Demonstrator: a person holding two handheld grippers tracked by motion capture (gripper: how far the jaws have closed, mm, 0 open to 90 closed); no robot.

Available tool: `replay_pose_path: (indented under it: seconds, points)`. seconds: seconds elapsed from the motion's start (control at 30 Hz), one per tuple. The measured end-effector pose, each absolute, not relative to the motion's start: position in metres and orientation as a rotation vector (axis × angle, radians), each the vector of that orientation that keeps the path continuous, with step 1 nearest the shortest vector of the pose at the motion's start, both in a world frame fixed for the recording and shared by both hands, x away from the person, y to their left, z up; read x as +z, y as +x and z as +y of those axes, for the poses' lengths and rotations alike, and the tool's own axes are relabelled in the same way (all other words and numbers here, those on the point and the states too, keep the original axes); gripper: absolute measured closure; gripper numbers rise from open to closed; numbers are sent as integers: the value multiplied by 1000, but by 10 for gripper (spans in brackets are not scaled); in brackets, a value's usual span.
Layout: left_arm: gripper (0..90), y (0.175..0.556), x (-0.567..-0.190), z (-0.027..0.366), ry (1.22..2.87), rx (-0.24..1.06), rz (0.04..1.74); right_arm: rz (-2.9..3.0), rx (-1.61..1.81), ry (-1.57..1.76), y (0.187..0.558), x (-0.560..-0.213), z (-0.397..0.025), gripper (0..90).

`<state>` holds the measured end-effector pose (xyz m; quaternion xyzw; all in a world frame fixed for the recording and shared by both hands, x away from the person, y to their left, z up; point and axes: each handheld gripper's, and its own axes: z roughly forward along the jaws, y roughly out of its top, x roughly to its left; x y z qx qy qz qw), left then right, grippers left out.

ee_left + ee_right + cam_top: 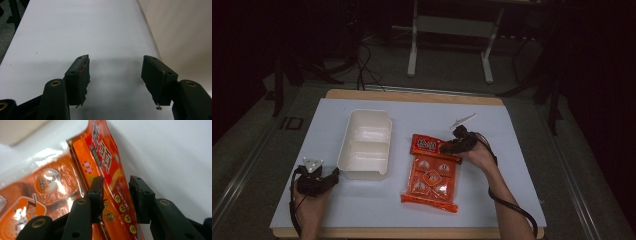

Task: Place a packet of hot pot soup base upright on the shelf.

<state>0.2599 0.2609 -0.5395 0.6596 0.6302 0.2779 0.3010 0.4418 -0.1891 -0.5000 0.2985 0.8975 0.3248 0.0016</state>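
A white rectangular plastic container [366,145] with two compartments sits on the white-covered wooden table [362,210] and serves as the landmark here. Just to the right of the container lies a flat orange plastic snack packet [432,180] with round printed emblems and a red header strip at its far end.

The right gripper [451,145], held in the person's right hand [482,156], sits at the far right corner of the packet, on the side away from the container. In the right gripper view its two black jaws stand on either side of the raised red header of the packet [107,182], one jaw on each face. The jaws are partly closed around the strip; the left jaw looks to be against the film, while a narrow gap shows beside the right jaw, so they bracket the header but whether the grip is firm cannot be told.

The left gripper [335,174], held in the person's left hand [310,200], rests near the container's near left corner, just beside its wall. In the left gripper view [115,75] its jaws are spread wide, with bare white table [75,32] between them and nothing held. The pale wall of the container [182,35] rises along the right of that view.

A small white scrap of paper [463,119] lies on the table beyond the right gripper, well to the right of the container.
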Motion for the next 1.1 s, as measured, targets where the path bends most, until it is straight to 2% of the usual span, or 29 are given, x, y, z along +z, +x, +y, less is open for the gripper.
replay_pose_path:
  seconds: [0.1, 0.23, 0.37, 0.43, 0.5, 0.67, 1.03, 1.1]
  points:
    - [399, 260, -540, 261, 1751, 738, 1671, 2885, 904, 925, 442, -509, -183, 660]
    - [399, 260, -540, 261, 1751, 739, 1671, 2872, 918, 952, 445, -512, -182, 667]
    - [398, 260, -540, 260, 1753, 739, 1671, 2898, 892, 934, 442, -513, -176, 801]
    - [398, 260, -540, 260, 1753, 739, 1670, 2902, 874, 921, 441, -513, -175, 827]
    - [398, 260, -540, 260, 1752, 740, 1670, 2886, 798, 850, 436, -510, -168, 889]
    - [398, 260, -540, 261, 1750, 741, 1672, 2851, 725, 790, 432, -504, -162, 899]
    - [398, 260, -540, 261, 1754, 738, 1673, 2734, 853, 885, 435, -481, -171, 900]
    - [398, 260, -540, 260, 1756, 738, 1672, 2698, 929, 904, 435, -467, -177, 900]
